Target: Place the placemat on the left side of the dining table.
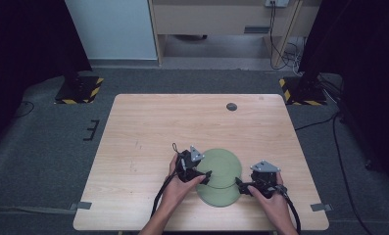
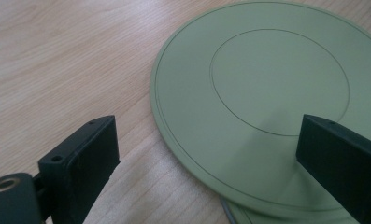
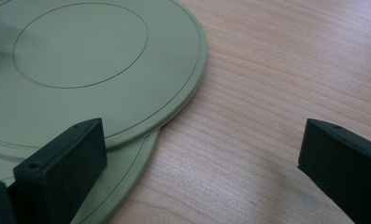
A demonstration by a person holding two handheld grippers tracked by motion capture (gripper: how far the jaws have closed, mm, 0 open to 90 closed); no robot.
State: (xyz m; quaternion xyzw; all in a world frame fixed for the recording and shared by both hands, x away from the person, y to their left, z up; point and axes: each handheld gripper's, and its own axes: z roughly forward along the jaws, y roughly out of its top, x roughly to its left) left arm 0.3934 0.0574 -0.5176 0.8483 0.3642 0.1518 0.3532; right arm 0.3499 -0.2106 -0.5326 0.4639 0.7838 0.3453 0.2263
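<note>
1. Two green plates lie stacked but offset near the desk's [image 1: 148, 127] near edge, a little right of its middle. The upper plate [image 1: 221, 165] sits farther from the person and overlaps the lower plate [image 1: 220, 196], whose near rim sticks out from beneath it.
2. The left gripper [image 1: 205, 176] is at the stack's left rim. In the left gripper view its jaws stand wide apart with nothing clamped: one is over bare wood and the other over the upper plate's [image 2: 267, 102] face, so they straddle the rim.
3. The right gripper [image 1: 239, 184] is at the stack's right side. In the right gripper view its jaws are also spread and empty: one is over the rim where the upper plate [image 3: 80, 70] overlaps the lower plate [image 3: 131, 168], the other well out over the wood.
4. The work in hand looks like squaring the two plates into one stack, or lifting the top one off.
5. To do it well, pick one rim only. A bite across both rims would drag the pair together.
6. Keep the plate level and move slowly, since smooth plates slide on each other.
7. A small dark disc [image 1: 231, 106] lies near the far edge, well clear of the work.
</note>
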